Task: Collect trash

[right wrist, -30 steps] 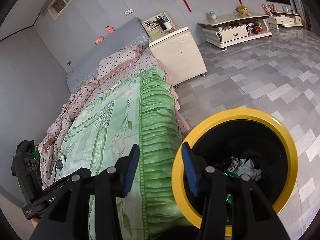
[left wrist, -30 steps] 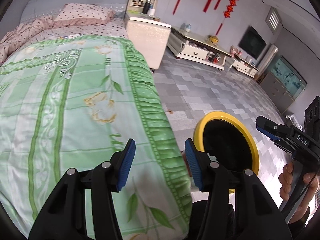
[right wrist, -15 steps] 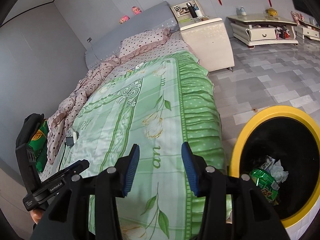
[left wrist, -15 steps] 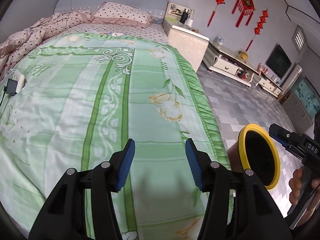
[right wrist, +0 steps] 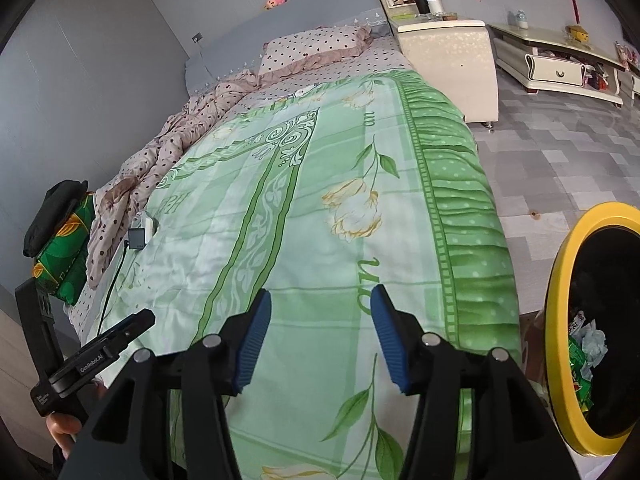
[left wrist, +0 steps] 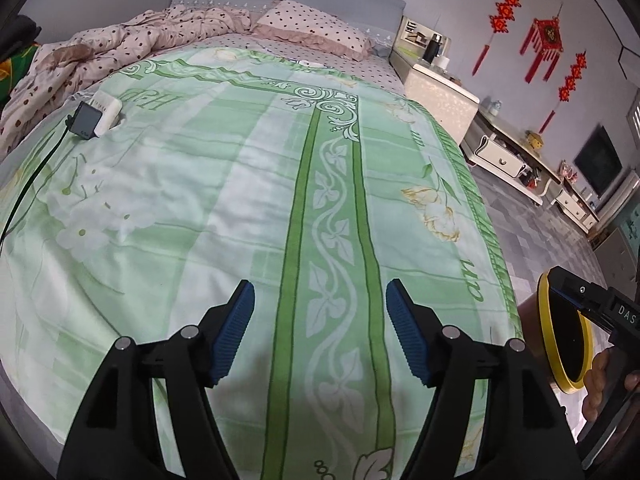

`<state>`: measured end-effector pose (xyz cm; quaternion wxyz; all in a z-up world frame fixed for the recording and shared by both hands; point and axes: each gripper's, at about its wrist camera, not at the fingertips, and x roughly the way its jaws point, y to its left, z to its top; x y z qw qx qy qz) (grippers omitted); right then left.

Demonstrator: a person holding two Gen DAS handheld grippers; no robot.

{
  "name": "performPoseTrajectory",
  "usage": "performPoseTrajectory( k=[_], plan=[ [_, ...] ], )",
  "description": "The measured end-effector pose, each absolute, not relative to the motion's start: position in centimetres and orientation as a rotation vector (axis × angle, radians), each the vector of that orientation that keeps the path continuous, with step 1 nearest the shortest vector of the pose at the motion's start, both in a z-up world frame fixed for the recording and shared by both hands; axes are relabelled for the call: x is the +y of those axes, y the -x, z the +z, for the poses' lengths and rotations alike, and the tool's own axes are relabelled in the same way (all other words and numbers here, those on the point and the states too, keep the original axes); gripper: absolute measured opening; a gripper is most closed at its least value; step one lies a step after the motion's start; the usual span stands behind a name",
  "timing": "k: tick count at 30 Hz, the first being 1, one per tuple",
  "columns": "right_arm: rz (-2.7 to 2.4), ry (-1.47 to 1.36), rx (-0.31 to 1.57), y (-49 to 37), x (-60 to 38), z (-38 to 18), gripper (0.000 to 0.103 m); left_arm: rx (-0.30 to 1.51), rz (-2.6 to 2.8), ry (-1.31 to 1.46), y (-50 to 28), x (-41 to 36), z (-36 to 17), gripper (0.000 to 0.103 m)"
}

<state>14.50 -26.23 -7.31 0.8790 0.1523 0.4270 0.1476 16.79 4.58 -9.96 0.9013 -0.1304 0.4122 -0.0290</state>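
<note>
My left gripper (left wrist: 319,296) hovers over the near end of the green flowered bedspread (left wrist: 240,200). Its blue-padded jaws are opening and nothing is between them. My right gripper (right wrist: 320,300) hangs over the same bedspread (right wrist: 320,160) nearer its right edge, jaws also opening and bare. The yellow-rimmed black bin (right wrist: 560,320) stands on the floor at the bed's right corner, with crumpled wrappers (right wrist: 586,344) inside. The bin's rim (left wrist: 546,320) shows in the left wrist view too. A green printed packet (right wrist: 60,248) lies at the bed's far left side, partly under something black.
A white charger and a dark box with a black cable (left wrist: 94,116) lie on the bedspread's left part. A spotted quilt (left wrist: 120,48) and pillow (left wrist: 316,32) fill the head end. A cream nightstand (right wrist: 448,56) and low TV cabinet (right wrist: 560,64) stand beyond the grey tiled floor (right wrist: 560,140).
Both grippers have swung left, from above the bin to over the bed, and the bin has slid to the right edge of both views. Both pairs of jaws stand wider.
</note>
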Motion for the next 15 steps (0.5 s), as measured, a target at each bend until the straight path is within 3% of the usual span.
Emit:
performPoseTrajectory(
  k=[4,9,15],
  plan=[
    [0.288,-0.283,0.869,-14.5,-25.3,-8.0,0.062,0.819,-0.061,0.303,-16.4,5.7,-10.3,0.077],
    [0.258,-0.274,0.796,-13.9,-25.3,-8.1,0.095,0.759,-0.047,0.287,-15.6,5.8,-10.2,0.087],
    [0.221,-0.257,0.726,-13.3,-25.4,-7.5,0.095,0.721,-0.041,0.284,-15.2,5.6,-10.0,0.092]
  ],
)
